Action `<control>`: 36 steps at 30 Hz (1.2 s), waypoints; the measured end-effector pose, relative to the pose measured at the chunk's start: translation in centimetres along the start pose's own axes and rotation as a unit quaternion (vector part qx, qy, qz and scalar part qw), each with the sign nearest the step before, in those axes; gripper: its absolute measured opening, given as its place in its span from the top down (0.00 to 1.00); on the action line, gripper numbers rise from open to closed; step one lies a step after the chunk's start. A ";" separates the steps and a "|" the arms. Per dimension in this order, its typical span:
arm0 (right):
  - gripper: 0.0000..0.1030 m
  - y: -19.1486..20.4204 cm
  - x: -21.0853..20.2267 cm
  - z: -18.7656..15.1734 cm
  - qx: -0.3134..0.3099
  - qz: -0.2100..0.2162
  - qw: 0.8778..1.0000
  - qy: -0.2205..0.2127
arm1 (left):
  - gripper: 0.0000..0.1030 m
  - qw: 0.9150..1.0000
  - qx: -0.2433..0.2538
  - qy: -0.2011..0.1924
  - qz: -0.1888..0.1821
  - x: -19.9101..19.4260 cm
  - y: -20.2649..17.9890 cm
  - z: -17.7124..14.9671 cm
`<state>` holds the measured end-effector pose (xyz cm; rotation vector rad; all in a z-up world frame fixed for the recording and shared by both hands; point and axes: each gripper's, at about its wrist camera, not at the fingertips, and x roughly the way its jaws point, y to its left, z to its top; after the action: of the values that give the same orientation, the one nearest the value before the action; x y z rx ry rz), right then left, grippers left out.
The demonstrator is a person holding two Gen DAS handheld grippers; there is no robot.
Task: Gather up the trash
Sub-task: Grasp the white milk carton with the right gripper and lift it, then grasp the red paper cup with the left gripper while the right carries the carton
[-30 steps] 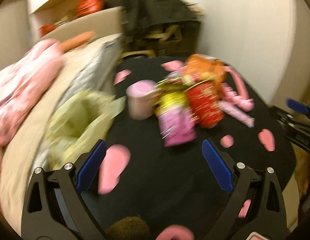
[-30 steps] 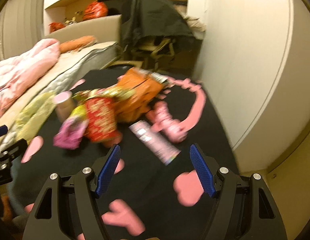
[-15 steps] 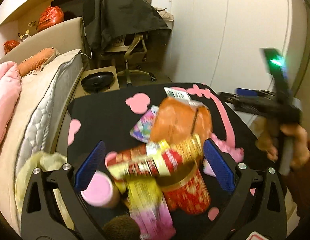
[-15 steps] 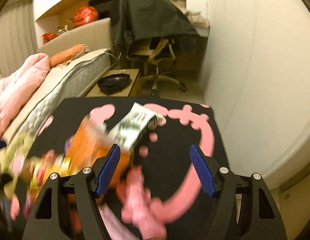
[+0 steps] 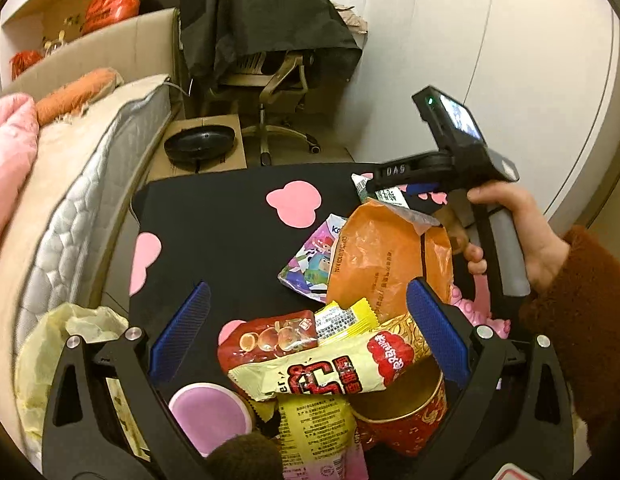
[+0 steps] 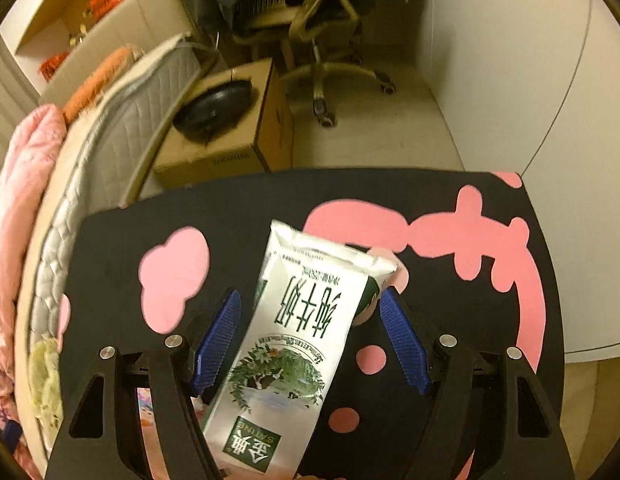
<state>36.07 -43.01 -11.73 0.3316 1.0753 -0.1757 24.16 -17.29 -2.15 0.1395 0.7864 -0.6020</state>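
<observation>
Item: milk carton (image 6: 305, 344), white with green print, lying on the black table (image 6: 237, 204). We log it directly between the spread fingers of our right gripper (image 6: 310, 344), its long axis running nearly along the fingers, tilted slightly so the far end leans toward the right pad. Neither blue pad touches it — the jaws stand wide, released, with a gap on each side. The near end appears propped on other litter; the far end rests near a pink patch of the tabletop.

Our right gripper is plainly the nearer tool. From the left view the same carton (image 5: 384, 192) shows only as a corner behind the orange bag (image 5: 386, 256), well beyond our left gripper (image 5: 305, 332), which is also open and holding nothing, hovering over the heap: yellow snack wrapper (image 5: 334, 368), red cup (image 5: 406, 412), pink lid (image 5: 209, 412).

We judge a straight squeeze across the carton's narrow width should suffice; the tilt may make one pad land first.

Receptacle: pale yellow bag (image 5: 49, 356) at the table's left edge, beside the mattress (image 5: 81, 200).

Room: bedroom — office chair (image 5: 277, 80), cardboard box (image 6: 229, 136), white wall.
</observation>
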 end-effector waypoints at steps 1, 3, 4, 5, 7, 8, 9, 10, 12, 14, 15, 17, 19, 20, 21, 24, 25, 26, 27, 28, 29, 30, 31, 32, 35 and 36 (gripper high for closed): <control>0.34 0.1 0.2 -0.2 -0.004 -0.002 1.000 0.005 | 0.09 1.000 -0.002 0.000 -0.002 0.0 0.0 0.0; 0.34 0.1 0.6 -0.7 -0.011 -0.003 1.000 0.017 | 0.09 1.000 -0.004 -0.003 -0.002 -0.2 0.0 -0.3; 0.35 0.0 0.6 -1.3 -0.012 0.005 1.000 0.021 | 0.09 1.000 -0.002 -0.003 -0.001 -0.3 -0.1 -0.5; 0.41 -0.3 0.5 -1.5 -0.011 0.011 1.000 0.019 | 0.09 1.000 -0.002 -0.003 0.000 -0.3 -0.1 -0.6; 0.48 -0.8 -0.3 -2.2 -0.011 0.008 1.000 0.013 | 0.09 1.000 -0.002 -0.001 -0.001 -0.4 -0.1 -1.0; 0.48 -1.1 -0.9 -2.6 -0.014 0.005 1.000 0.004 | 0.10 1.000 -0.004 0.001 -0.002 -0.5 -0.1 -1.3; 0.49 -1.3 -1.8 -3.1 -0.016 0.004 1.000 -0.010 | 0.10 1.000 -0.006 0.003 -0.004 -0.6 -0.2 -1.6; 0.49 -1.5 -2.5 -3.3 -0.017 0.005 1.000 -0.019 | 0.10 1.000 -0.008 0.004 -0.005 -0.6 -0.1 -1.8; 0.50 -2.0 -4.7 -4.1 -0.017 0.005 0.999 -0.043 | 0.10 1.000 -0.012 0.009 -0.010 -0.9 -0.1 -2.3; 0.51 -2.4 -6.8 -4.8 -0.021 -0.006 0.997 -0.069 | 0.13 1.000 -0.017 0.014 -0.016 -1.2 -0.2 -3.1; 0.51 -2.6 -8.1 -5.3 -0.026 -0.017 0.996 -0.085 | 0.13 1.000 -0.017 0.016 -0.017 -1.4 -0.3 -3.5; 0.52 -2.7 -10.0 -6.2 -0.032 -0.038 0.993 -0.109 | 0.14 0.999 -0.019 0.020 -0.019 -1.9 -0.5 -4.2; 0.52 -3.1 -11.9 -7.3 -0.033 -0.048 0.990 -0.131 | 0.14 0.999 -0.017 0.022 -0.023 -2.5 -0.9 -4.8; 0.52 -3.5 -12.9 -7.9 -0.032 -0.050 0.988 -0.141 | 0.14 0.999 -0.016 0.022 -0.025 -2.8 -1.1 -5.2; 0.52 -3.9 -13.8 -8.5 -0.030 -0.050 0.987 -0.149 | 0.14 0.999 -0.015 0.023 -0.029 -3.1 -1.4 -5.7; 0.52 -5.3 -16.3 -10.9 -0.016 -0.039 0.985 -0.165 | 0.14 0.998 -0.031 0.030 -0.041 -3.5 -1.7 -6.7; 0.52 -5.8 -17.0 -11.6 -0.012 -0.035 0.985 -0.168 | 0.14 0.997 -0.043 0.032 -0.048 -3.5 -1.8 -7.1; 0.52 -6.0 -17.7 -12.3 -0.011 -0.033 0.984 -0.173 | 0.14 0.996 -0.053 0.035 -0.056 -3.5 -2.0 -7.5; 0.52 -6.3 -18.6 -13.2 -0.011 -0.033 0.983 -0.179 | 0.14 0.995 -0.061 0.039 -0.062 -3.5 -2.2 -7.7; 0.52 -6.6 -19.4 -13.9 -0.011 -0.033 0.982 -0.184 | 0.14 0.994 -0.068 0.043 -0.067 -3.3 -2.6 -7.9; 0.52 -6.8 -20.1 -14.6 -0.010 -0.031 0.982 -0.188 | 0.15 0.994 -0.072 0.046 -0.067 -3.0 -2.9 -8.1; 0.52 -7.1 -20.9 -15.5 -0.007 -0.027 0.981 -0.191 | 0.15 0.994 -0.075 0.047 -0.065 -2.7 -3.2 -8.2; 0.52 -7.2 -21.3 -16.0 -0.004 -0.023 0.981 -0.192 | 0.18 0.994 -0.081 0.051 -0.060 -2.1 -3.5 -8.1; 0.52 -7.4 -21.7 -16.9 0.000 -0.017 0.981 -0.191 | 0.20 0.992 -0.091 0.057 -0.058 -1.5 -3.6 -8.1; 0.52 -7.4 -22.2 -19.3 0.002 0.000 0.984 -0.178 | 0.24 0.989 -0.121 0.072 -0.054 0.0 -3.5 -8.0; 0.52 -7.4 -22.2 -20.2 0.001 0.006 0.985 -0.172 | 0.26 0.988 -0.127 0.073 -0.051 0.2 -3.5 -8.0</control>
<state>6.69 -43.30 -2.17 0.2960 0.7304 -0.2143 17.35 -17.57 -7.62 -0.0917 1.0104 -0.5877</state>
